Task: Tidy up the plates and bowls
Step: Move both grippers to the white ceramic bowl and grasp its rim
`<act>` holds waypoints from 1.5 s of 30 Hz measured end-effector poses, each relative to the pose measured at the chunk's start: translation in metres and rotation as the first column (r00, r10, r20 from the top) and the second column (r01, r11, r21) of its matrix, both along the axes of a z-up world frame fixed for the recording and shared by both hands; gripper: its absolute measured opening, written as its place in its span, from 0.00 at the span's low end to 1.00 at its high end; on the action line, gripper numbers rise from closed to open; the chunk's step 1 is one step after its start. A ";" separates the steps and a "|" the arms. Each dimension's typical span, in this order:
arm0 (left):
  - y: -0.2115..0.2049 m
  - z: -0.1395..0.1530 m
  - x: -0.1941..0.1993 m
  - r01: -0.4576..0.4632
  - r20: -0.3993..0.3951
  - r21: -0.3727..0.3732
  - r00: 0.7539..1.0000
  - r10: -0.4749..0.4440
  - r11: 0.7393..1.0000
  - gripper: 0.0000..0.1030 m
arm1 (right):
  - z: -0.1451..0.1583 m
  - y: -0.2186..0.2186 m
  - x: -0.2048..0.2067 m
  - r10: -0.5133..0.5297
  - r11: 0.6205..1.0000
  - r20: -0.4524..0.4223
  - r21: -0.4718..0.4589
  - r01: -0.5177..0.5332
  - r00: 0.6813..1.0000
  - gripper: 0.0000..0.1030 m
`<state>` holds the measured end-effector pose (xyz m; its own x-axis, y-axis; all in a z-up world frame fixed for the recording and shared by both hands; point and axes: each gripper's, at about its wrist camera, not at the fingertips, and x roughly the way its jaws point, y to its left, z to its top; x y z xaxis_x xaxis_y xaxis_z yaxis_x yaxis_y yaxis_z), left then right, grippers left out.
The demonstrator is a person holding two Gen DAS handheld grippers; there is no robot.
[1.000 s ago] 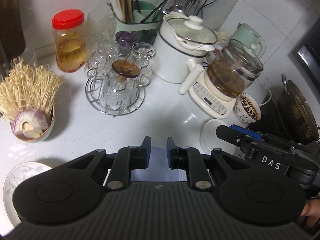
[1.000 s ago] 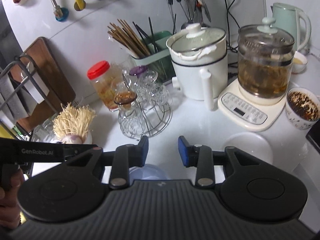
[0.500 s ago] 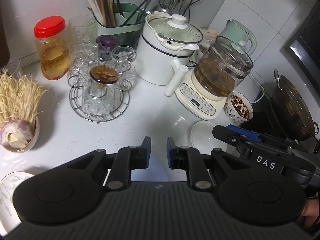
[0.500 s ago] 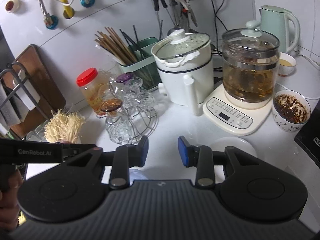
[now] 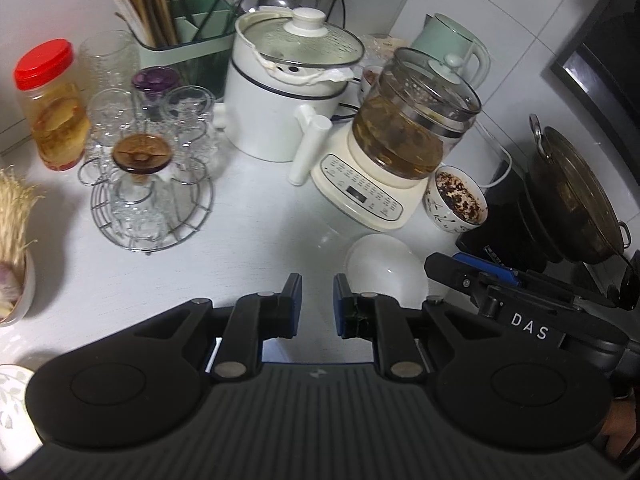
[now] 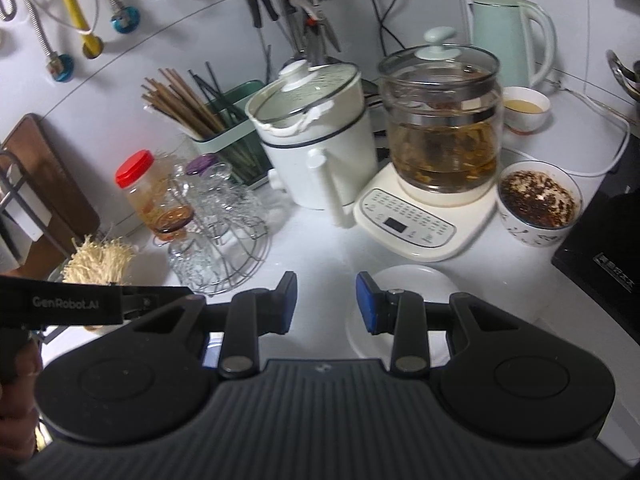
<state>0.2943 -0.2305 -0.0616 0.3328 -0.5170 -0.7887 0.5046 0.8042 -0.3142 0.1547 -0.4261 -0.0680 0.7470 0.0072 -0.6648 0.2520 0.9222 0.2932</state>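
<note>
Since a moment ago both views have slid rightward across the white stone countertop (image 5: 256, 216), so we now sit closer to the task's thing: the plain white round plate (image 6: 404, 284) lying flat just in front of the cream kettle base (image 6: 404, 224). We think it is a shallow plate, though glare blurs its rim. Our right gripper (image 6: 326, 300) hovers with jaws apart and empty, the plate beside its right finger. Our left gripper (image 5: 317, 304) is nearly closed on nothing.
</note>
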 end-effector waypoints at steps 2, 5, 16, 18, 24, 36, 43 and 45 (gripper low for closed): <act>-0.007 -0.002 0.001 0.009 -0.006 0.000 1.000 -0.009 1.000 0.17 | -0.002 -0.006 -0.002 -0.013 1.000 -0.005 0.001 0.013 1.000 0.36; -0.018 -0.006 0.003 0.023 -0.015 0.000 1.000 -0.023 1.000 0.17 | -0.005 -0.016 -0.006 -0.032 0.999 -0.011 0.003 0.032 0.999 0.36; -0.054 -0.027 0.013 0.074 -0.055 0.022 0.996 -0.073 0.997 0.17 | -0.023 -0.051 -0.012 -0.135 0.991 -0.058 0.019 0.136 0.989 0.36; -0.059 -0.033 0.016 0.079 -0.064 0.028 0.995 -0.077 0.996 0.25 | -0.028 -0.057 -0.012 -0.150 0.988 -0.068 0.033 0.152 0.986 0.36; -0.071 -0.046 0.027 0.079 -0.077 0.041 0.994 -0.075 0.996 0.44 | -0.040 -0.071 -0.007 -0.169 0.984 -0.082 0.044 0.173 0.982 0.57; -0.092 -0.073 0.049 0.079 -0.118 0.062 0.990 -0.071 0.995 0.45 | -0.072 -0.097 0.013 -0.188 0.973 -0.164 0.101 0.206 0.968 0.58; -0.101 -0.095 0.057 0.094 -0.184 0.064 0.980 -0.081 0.993 0.44 | -0.091 -0.101 0.020 -0.162 0.970 -0.211 0.146 0.195 0.964 0.57; -0.105 -0.102 0.059 0.104 -0.199 0.070 0.976 -0.088 0.992 0.44 | -0.096 -0.102 0.021 -0.161 0.967 -0.224 0.157 0.199 0.961 0.57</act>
